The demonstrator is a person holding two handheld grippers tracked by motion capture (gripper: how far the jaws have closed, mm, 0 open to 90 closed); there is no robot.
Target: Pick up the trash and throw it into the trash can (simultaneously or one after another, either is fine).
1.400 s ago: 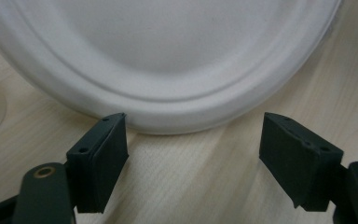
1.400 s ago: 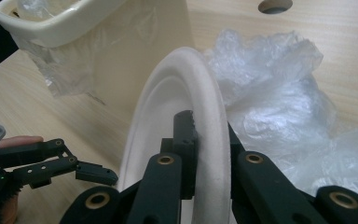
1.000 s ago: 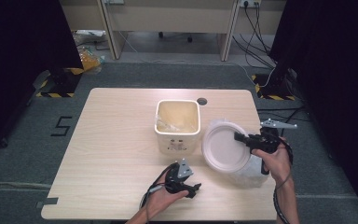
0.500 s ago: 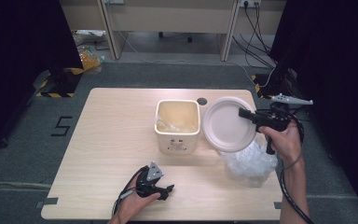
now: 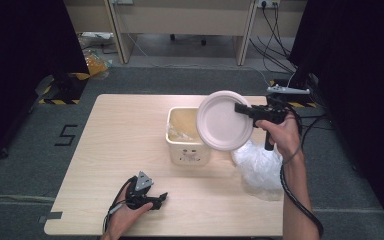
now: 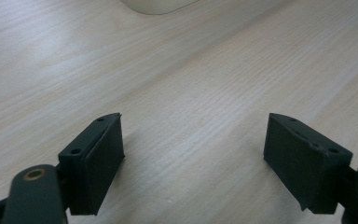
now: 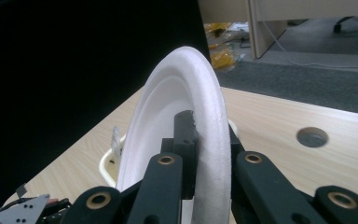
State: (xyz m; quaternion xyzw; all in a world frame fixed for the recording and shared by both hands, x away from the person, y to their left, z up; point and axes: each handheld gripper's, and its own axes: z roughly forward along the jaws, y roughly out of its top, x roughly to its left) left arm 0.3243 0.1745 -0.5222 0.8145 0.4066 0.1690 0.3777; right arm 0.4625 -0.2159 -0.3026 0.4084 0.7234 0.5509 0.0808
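My right gripper is shut on the rim of a white foam plate and holds it tilted on edge above the right side of a cream bin. In the right gripper view the jaws pinch the plate from both sides, my right gripper being level with the bin's rim behind. Near the table's front edge on the left, my left gripper rests low and open. The left gripper view has my left gripper wide apart over bare wood, nothing between its jaws.
A crumpled clear plastic bag lies on the table right of the bin, under my right forearm. The wooden table has a round cable hole at the back. Desks, cables and dark curtains stand beyond the table.
The right gripper has lifted the plate up off the plastic bag and swung it left over the bin's edge. The left hand has slid left along the front of the table.
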